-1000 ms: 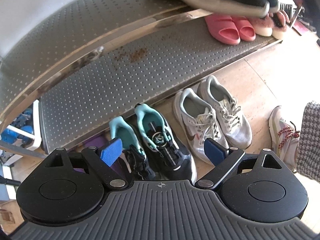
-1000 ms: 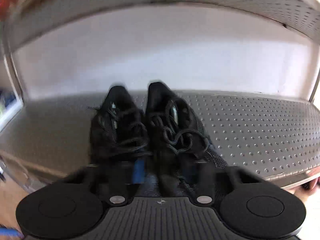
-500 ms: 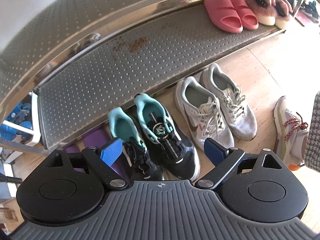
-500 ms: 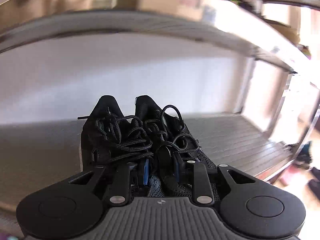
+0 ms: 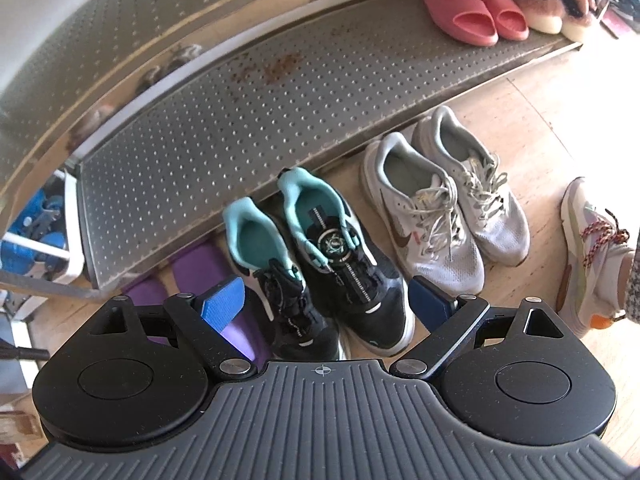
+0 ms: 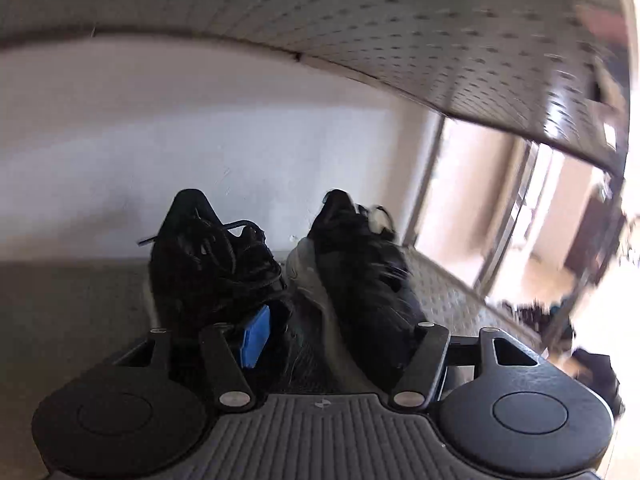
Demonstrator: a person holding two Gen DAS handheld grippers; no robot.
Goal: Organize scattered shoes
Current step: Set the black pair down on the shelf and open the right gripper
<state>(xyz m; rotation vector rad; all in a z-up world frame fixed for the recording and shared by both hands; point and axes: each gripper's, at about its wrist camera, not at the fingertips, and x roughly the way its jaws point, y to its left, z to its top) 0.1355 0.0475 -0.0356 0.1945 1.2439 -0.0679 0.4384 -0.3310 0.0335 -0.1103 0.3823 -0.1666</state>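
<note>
In the left wrist view my left gripper is open and empty above a black pair with teal lining on the wooden floor before the metal shoe rack. A grey-white pair stands to its right. In the right wrist view my right gripper is open. Its fingers straddle the heel of the right shoe of a black laced pair on a rack shelf. The left black shoe stands beside it, apart. The image is blurred.
Pink slides and furry slippers sit on the lower shelf's far right. Purple slippers lie under the left gripper. A white shoe with red laces is on a foot at the right. A perforated shelf hangs close above the black pair.
My right gripper has opened from shut on the black pair; the two shoes now stand apart on the shelf. The left gripper has dropped lower over the teal-lined pair.
</note>
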